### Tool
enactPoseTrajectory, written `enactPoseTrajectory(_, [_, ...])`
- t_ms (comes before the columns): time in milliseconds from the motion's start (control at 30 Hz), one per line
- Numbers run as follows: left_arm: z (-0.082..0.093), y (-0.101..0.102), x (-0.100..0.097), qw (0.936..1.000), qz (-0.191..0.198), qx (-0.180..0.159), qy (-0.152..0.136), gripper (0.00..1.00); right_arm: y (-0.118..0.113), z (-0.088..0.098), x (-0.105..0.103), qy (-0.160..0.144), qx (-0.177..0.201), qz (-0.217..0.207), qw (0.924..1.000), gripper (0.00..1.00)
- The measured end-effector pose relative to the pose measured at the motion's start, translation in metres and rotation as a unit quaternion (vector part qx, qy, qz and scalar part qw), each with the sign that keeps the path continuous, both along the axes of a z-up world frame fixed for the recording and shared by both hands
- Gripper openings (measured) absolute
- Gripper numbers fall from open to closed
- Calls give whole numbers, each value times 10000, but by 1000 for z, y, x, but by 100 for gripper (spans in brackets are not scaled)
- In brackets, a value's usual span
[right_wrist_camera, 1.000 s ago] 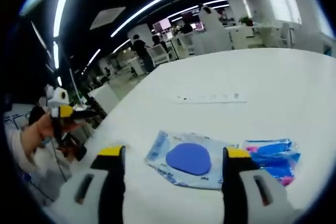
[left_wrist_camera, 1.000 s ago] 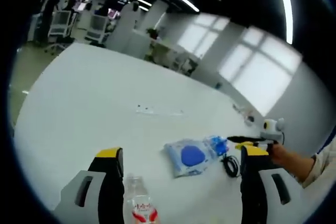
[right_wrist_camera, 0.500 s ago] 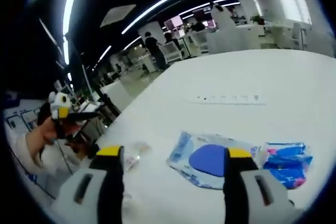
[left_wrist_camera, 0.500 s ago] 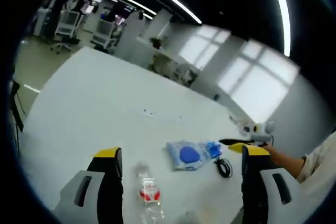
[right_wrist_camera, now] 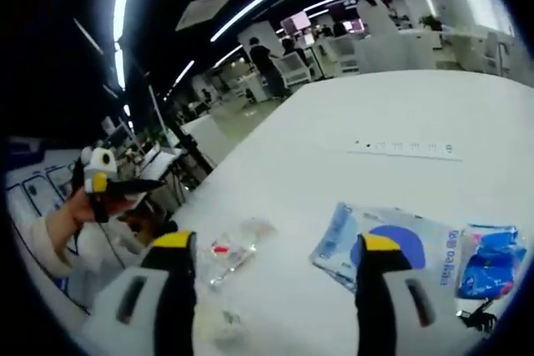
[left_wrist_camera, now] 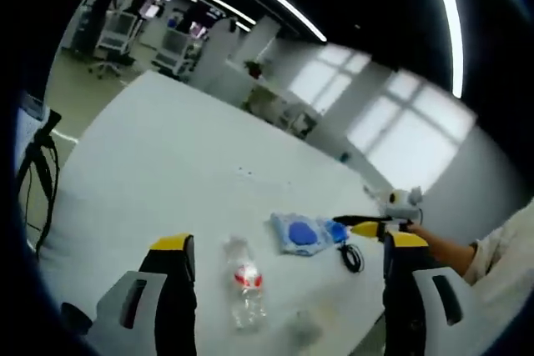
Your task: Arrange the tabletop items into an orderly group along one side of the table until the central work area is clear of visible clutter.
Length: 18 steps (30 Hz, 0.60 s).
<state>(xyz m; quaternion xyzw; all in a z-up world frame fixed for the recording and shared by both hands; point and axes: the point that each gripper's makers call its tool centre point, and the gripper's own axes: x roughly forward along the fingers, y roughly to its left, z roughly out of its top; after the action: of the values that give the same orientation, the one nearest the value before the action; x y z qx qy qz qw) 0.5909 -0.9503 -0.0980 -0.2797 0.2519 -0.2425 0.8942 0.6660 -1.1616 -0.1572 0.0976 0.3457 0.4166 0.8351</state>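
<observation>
A clear water bottle [left_wrist_camera: 244, 289] with a red label lies on the white table [left_wrist_camera: 167, 164], between and beyond my left gripper's [left_wrist_camera: 289, 242] open jaws. Beyond it lie a clear pouch holding a blue disc [left_wrist_camera: 299, 233], a small blue packet [left_wrist_camera: 337, 231] and a coiled black cable [left_wrist_camera: 350, 257]. My right gripper [left_wrist_camera: 367, 226] comes in from the right, held by a hand. In the right gripper view the bottle [right_wrist_camera: 229, 253] lies left of centre, the pouch [right_wrist_camera: 392, 243] and blue packet [right_wrist_camera: 492, 260] to the right. My right gripper [right_wrist_camera: 277, 241] stands open above the table.
A thin white strip [right_wrist_camera: 405, 147] lies farther out on the table. A small crumpled clear wrapper [right_wrist_camera: 217, 323] sits near the bottle. A black tripod [left_wrist_camera: 37, 181] stands off the table's left edge. Office desks, chairs and a person [right_wrist_camera: 265, 60] fill the background.
Both views have pulled back from the table, so the items look smaller and the whole bottle now shows. The items themselves have not moved. Both grippers stay open.
</observation>
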Motion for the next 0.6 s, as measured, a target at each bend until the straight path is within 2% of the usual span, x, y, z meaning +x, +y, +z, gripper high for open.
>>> enactPoseTrajectory(333, [-9, 19, -13, 10000, 18, -20, 74, 90, 40, -5, -9, 83, -1, 288, 9996, 76])
enactPoseTrajectory(600, [-16, 27, -26, 9998, 103, -128, 122, 89, 68, -23, -6, 319, 56, 513, 9982, 74])
